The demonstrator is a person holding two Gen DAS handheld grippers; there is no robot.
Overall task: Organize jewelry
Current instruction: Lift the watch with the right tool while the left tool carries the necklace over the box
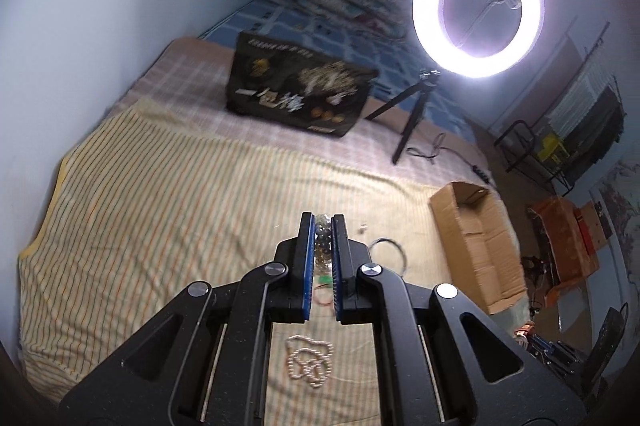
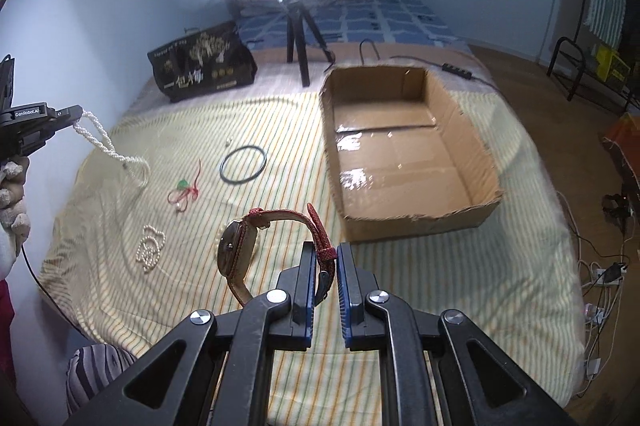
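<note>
the left gripper (image 1: 323, 222) has its jaws pinching a white bead rope (image 2: 108, 145) lifted off the bed (image 2: 400, 266). the right gripper (image 2: 325, 250) pinches a red-strapped watch (image 2: 240, 246) near the cardboard box (image 2: 476, 141).

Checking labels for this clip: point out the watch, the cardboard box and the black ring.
watch (image 2: 236, 250), right wrist view, on its case.
cardboard box (image 2: 416, 224), right wrist view, near wall.
black ring (image 2: 225, 174), right wrist view, left edge of the hoop.

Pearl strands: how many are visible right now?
2. One pearl strand hangs from the left gripper, its lower end trailing on the striped sheet. The other pearl strand lies bunched on the sheet. None seem hidden.
</note>
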